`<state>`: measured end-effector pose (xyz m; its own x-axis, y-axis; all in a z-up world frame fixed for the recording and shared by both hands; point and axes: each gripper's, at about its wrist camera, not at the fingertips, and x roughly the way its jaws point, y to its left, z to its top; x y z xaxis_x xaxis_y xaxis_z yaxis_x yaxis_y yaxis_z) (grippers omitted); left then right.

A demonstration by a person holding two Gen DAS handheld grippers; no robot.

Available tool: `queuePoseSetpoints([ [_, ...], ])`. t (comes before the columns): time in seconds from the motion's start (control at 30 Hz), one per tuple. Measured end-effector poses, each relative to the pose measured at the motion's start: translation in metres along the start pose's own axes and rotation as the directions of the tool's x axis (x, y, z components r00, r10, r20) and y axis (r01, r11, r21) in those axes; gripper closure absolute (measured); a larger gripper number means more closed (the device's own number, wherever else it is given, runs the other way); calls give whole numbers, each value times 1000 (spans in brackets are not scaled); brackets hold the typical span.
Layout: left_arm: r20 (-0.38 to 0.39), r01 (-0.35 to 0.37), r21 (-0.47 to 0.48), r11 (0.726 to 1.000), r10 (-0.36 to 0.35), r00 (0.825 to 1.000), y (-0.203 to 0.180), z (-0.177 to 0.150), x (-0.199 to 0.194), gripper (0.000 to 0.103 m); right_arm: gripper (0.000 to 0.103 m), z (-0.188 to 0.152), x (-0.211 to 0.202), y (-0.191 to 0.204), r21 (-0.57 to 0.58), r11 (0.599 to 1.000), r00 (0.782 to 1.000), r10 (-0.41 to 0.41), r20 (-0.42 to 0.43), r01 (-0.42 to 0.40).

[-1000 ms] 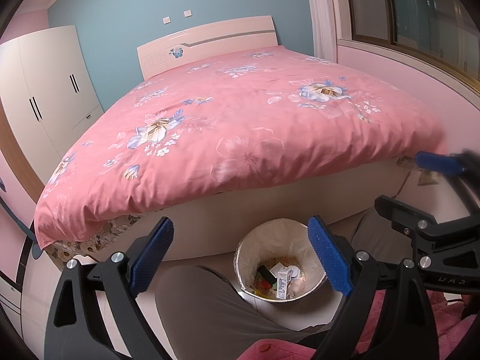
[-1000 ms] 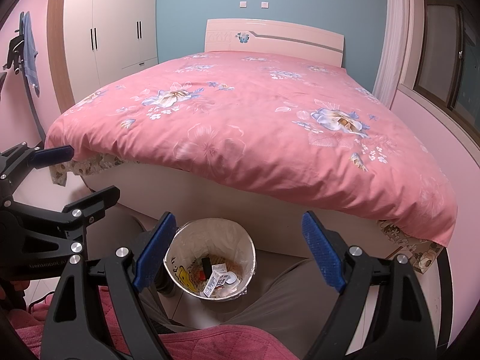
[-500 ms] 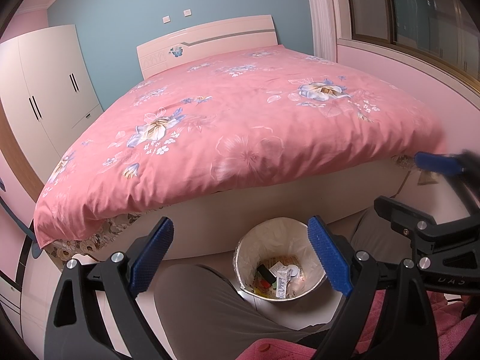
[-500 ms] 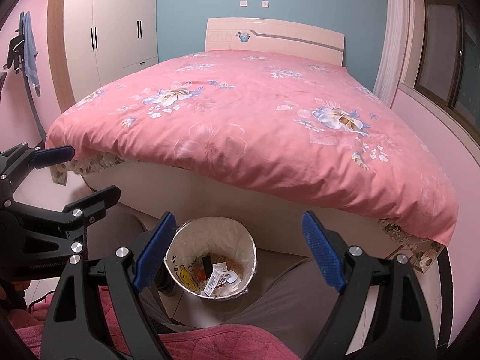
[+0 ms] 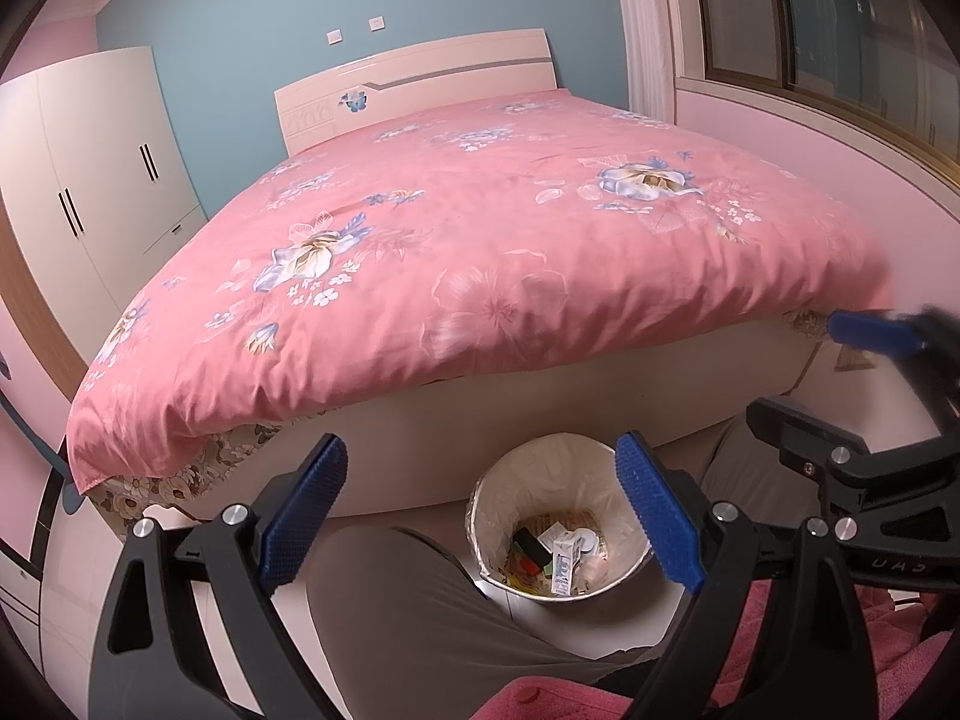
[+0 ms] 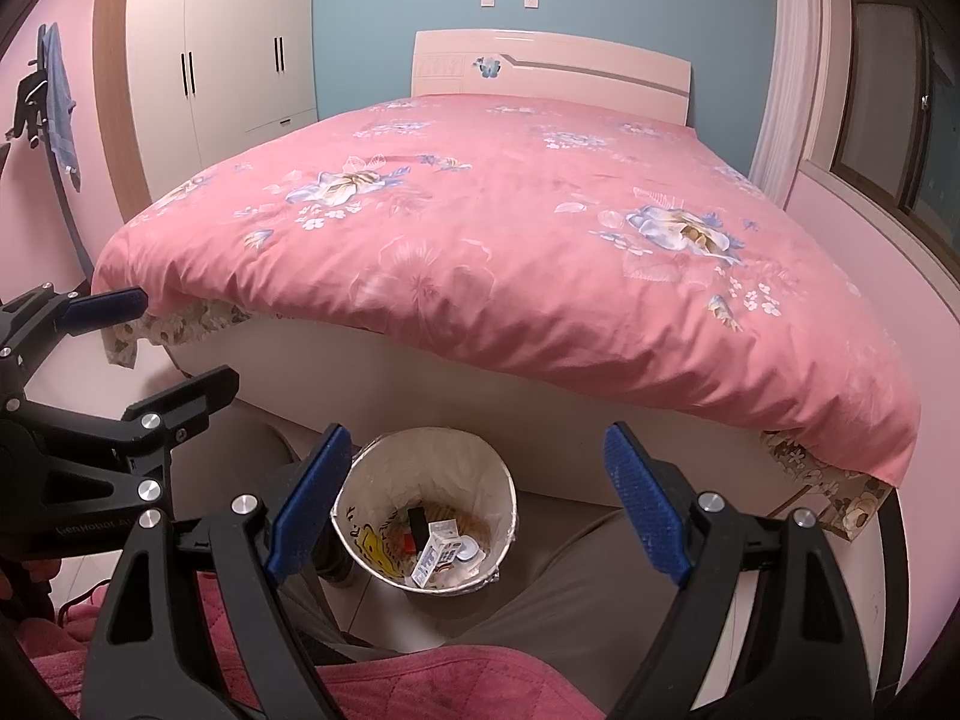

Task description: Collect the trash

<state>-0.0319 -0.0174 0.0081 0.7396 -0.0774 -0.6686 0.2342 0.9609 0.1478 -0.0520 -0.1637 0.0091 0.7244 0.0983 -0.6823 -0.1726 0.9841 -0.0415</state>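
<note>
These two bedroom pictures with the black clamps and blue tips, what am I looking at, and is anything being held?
There is no robot here. A seated person holds one hand-operated gripper in each hand, and each gripper carries a wide-angle camera looking forward along its two fingers. That is why both pictures bend at the edges.

In the left camera's picture, the left gripper fills the bottom, and the right gripper shows at the right edge. In the right camera's picture, the right gripper is in front.

Both stand open, with nothing between the blue-padded fingers.

Ahead is a bed under a pink flowered duvet. On the floor at its foot, between the person's grey-trousered knees, stands a lined trash bin already holding a small carton and other wrappers.
</note>
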Motion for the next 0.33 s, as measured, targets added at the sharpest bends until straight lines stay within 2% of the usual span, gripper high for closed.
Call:
queuePoseSetpoints([
  [0.33,-5,6,-4,1000,-6,1000,-2,-4,1,10,18,0,1,-1,2,1000,1000,1,-2,-1],
])
